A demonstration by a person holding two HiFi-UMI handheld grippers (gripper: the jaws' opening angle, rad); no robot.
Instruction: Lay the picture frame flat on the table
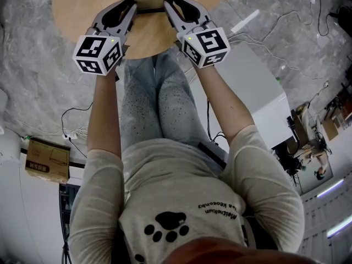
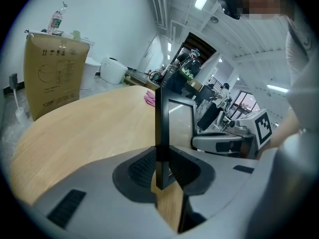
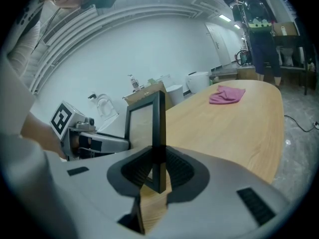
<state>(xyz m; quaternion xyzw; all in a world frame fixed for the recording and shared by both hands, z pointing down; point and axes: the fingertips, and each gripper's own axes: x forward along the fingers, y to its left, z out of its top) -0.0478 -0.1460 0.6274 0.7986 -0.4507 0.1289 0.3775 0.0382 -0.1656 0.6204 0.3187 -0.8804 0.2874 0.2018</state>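
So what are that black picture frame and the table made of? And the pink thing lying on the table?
Picture frame: matte black border, probably painted wood or plastic; no grain shows, so I can't tell which.
Table: pale wood or wood-look laminate, with fine grain lines and a smooth, low-sheen top.
Pink thing: soft cloth, judging by its crumpled folds.

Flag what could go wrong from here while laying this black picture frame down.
1. The left gripper and right gripper each pinch only a thin side edge of the black rectangular picture frame; it may slip or swing while tilting.
2. Uneven lowering could knock one corner onto the round wooden table.
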